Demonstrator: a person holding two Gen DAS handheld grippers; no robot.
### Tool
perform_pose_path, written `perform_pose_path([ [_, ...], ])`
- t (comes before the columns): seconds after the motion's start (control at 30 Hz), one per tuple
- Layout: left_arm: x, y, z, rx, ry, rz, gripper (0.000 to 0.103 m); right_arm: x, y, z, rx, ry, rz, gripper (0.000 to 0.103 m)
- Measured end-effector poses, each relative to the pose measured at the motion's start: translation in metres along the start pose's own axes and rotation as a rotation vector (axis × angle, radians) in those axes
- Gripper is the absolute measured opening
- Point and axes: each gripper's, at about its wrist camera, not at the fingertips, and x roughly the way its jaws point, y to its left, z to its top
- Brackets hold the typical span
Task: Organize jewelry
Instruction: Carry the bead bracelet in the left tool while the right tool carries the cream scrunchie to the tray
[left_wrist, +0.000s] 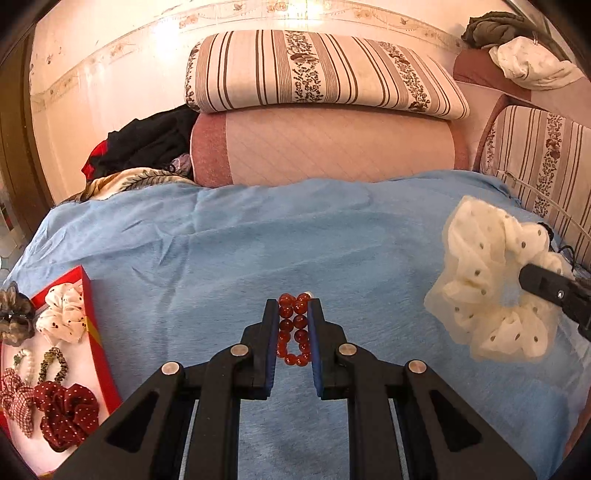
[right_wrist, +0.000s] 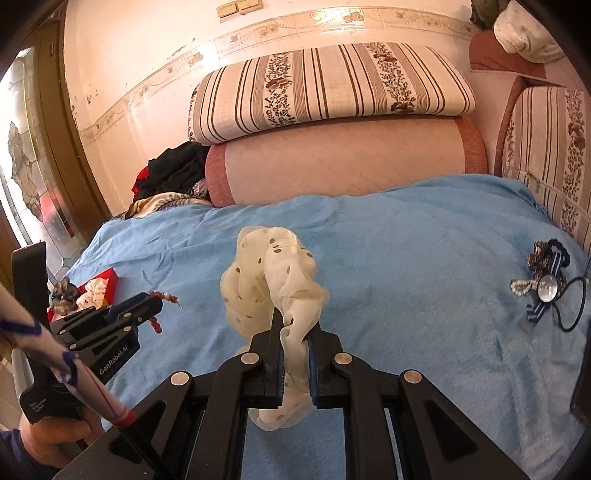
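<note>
My left gripper (left_wrist: 294, 304) is shut on a red bead bracelet (left_wrist: 294, 328), which lies pinched between the blue pads above the blue blanket (left_wrist: 258, 240). From the right wrist view the same left gripper (right_wrist: 157, 301) shows at the left with red beads (right_wrist: 157, 325) dangling from it. My right gripper (right_wrist: 295, 325) is shut on a cream dotted scrunchie (right_wrist: 269, 273) that hangs over and under its fingers. In the left wrist view that scrunchie (left_wrist: 487, 280) hangs at the right from the right gripper's black fingers (left_wrist: 543, 288). A red box (left_wrist: 98, 332) at the lower left holds several scrunchies and bracelets.
Striped pillow (left_wrist: 321, 70) and pink bolster (left_wrist: 332, 147) close off the far side. Dark clothes (left_wrist: 147, 140) are heaped at the back left. A small pile of hair ties and pearls (right_wrist: 546, 284) lies on the blanket (right_wrist: 406, 258) at the right. A hand (right_wrist: 55, 432) grips the left tool.
</note>
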Motion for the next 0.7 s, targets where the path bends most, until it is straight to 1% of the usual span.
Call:
perform_pose_path([
  [0.17, -0.01, 0.008, -0.003, -0.003, -0.015, 0.005, 0.015, -0.005, 0.014, -0.008, 0.014, 0.012, 0.004, 0.01],
  [0.27, -0.014, 0.016, -0.004, -0.017, -0.013, 0.0, 0.015, -0.004, 0.028, -0.014, -0.007, 0.022, -0.001, 0.01],
  [0.47, -0.022, 0.035, -0.001, -0.04, -0.027, 0.007, 0.015, 0.004, 0.053, -0.022, -0.023, 0.05, 0.013, 0.01],
  [0.7, -0.031, 0.056, 0.002, -0.07, -0.044, 0.018, 0.015, 0.015, 0.07, -0.024, -0.003, 0.085, 0.034, 0.01],
])
